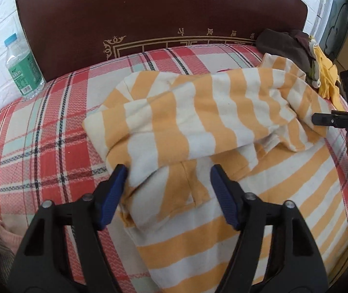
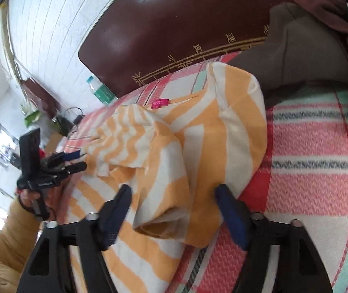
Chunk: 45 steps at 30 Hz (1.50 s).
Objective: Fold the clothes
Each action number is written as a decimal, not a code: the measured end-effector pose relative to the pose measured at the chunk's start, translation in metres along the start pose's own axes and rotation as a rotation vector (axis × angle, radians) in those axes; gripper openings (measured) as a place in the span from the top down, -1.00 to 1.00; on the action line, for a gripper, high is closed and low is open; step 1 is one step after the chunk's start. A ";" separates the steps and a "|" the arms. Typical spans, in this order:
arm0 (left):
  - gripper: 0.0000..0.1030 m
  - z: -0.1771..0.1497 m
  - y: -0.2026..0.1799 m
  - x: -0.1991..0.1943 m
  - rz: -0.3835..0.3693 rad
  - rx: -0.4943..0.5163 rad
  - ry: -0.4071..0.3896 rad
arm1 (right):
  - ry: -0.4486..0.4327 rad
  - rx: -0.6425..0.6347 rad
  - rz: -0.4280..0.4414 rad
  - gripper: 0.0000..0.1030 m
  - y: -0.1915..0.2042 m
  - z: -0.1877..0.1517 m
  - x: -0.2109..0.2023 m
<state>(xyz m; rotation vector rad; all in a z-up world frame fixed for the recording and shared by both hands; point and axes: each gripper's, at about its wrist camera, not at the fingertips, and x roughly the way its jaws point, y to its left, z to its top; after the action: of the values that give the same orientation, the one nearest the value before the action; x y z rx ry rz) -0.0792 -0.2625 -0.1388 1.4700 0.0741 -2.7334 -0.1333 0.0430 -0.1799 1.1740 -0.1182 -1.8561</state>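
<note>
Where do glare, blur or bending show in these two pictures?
Left wrist view: sharp, even light; fisheye curves the headboard and darkens the corners. Right wrist view: window glare streaks the headboard, the far room at left is washed out and soft, and the left gripper is slightly blurred.

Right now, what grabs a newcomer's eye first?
The orange-and-white striped garment, bunched mid-fold across the red plaid bedspread. Both grippers are open over it: left at a folded edge, right astride a bunched fold. Behind, a dark brown headboard, a water bottle beside it.
</note>
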 end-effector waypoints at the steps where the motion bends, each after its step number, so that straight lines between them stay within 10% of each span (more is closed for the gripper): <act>1: 0.28 0.001 0.004 0.003 0.006 -0.019 0.006 | -0.003 -0.001 0.004 0.50 0.001 0.002 -0.002; 3: 0.37 -0.001 0.014 0.001 -0.012 -0.078 -0.010 | -0.030 0.035 0.084 0.80 -0.001 0.009 -0.009; 8: 0.46 -0.011 0.038 -0.014 -0.026 -0.201 -0.061 | -0.127 0.201 0.377 0.80 -0.018 0.029 -0.031; 19: 0.45 -0.047 0.053 -0.029 -0.063 -0.302 -0.068 | 0.002 0.281 0.096 0.73 -0.053 0.014 0.010; 22: -0.02 -0.056 0.051 -0.041 -0.084 -0.324 -0.098 | -0.047 0.196 -0.022 0.17 -0.033 0.014 -0.009; 25: -0.23 -0.070 0.045 -0.056 -0.115 -0.336 -0.122 | -0.095 0.097 -0.080 0.08 -0.011 0.010 -0.030; 35: -0.47 -0.152 0.018 -0.095 -0.191 -0.348 -0.028 | 0.007 -0.053 0.172 -0.28 0.042 -0.066 -0.071; 45: -0.51 -0.213 -0.014 -0.117 -0.281 -0.305 0.025 | 0.079 0.031 0.157 -0.51 0.051 -0.158 -0.109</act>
<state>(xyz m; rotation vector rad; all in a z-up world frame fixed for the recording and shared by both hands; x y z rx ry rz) 0.1624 -0.2344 -0.1579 1.5017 0.7165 -2.7429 0.0336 0.1492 -0.1665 1.2226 -0.1903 -1.6737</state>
